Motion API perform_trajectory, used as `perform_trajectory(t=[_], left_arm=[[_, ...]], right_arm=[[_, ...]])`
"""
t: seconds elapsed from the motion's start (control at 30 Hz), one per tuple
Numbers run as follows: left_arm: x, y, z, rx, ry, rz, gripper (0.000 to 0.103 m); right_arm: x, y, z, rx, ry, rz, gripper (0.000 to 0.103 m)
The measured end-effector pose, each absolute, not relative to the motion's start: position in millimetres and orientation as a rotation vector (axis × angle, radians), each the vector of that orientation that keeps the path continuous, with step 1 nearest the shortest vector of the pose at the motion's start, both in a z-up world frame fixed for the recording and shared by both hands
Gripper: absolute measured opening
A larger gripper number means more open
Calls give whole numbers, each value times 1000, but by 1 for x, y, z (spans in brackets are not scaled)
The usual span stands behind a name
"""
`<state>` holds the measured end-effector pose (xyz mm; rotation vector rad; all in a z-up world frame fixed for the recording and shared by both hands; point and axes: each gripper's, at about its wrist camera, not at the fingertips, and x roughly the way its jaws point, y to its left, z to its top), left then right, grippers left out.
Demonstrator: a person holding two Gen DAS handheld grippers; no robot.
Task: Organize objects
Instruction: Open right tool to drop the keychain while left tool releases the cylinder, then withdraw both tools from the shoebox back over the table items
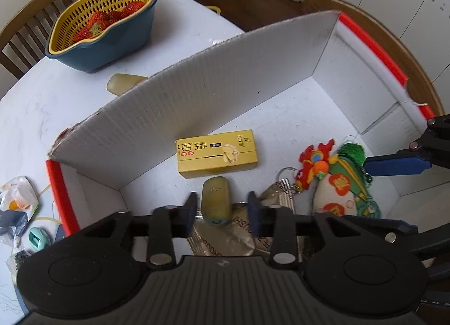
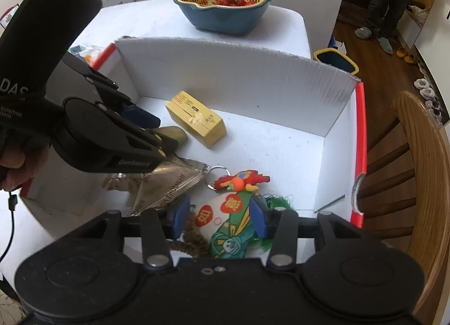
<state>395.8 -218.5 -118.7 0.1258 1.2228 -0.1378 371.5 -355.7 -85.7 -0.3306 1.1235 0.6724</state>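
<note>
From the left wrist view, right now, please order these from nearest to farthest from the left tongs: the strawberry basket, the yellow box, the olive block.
1. Olive block: between the fingers of the left tongs, inside the white box.
2. Yellow box: just beyond the block, on the white box's floor.
3. Strawberry basket: far left on the table, outside the white box.

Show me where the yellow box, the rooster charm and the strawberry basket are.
yellow box (image 1: 216, 157), left wrist view, its printed top face
rooster charm (image 2: 225, 212), right wrist view, its white belly
strawberry basket (image 2: 225, 19), right wrist view, its blue outer wall
</note>
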Motion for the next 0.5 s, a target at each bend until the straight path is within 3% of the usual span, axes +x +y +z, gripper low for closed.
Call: perform_trajectory(t=[0.03, 0.07, 0.47, 0.5], left_arm=[[393, -219, -115, 124, 1211, -140, 58], [390, -219, -112, 126, 1198, -141, 59], [348, -211, -73, 78, 1133, -175, 60], [343, -209, -71, 77, 1128, -177, 60]], right_arm=[[370, -356, -84, -329, 1120, 678, 46], [368, -357, -81, -329, 1114, 683, 46], [342, -358, -56, -324, 1074, 719, 64], [340, -358, -54, -324, 1072, 717, 69]])
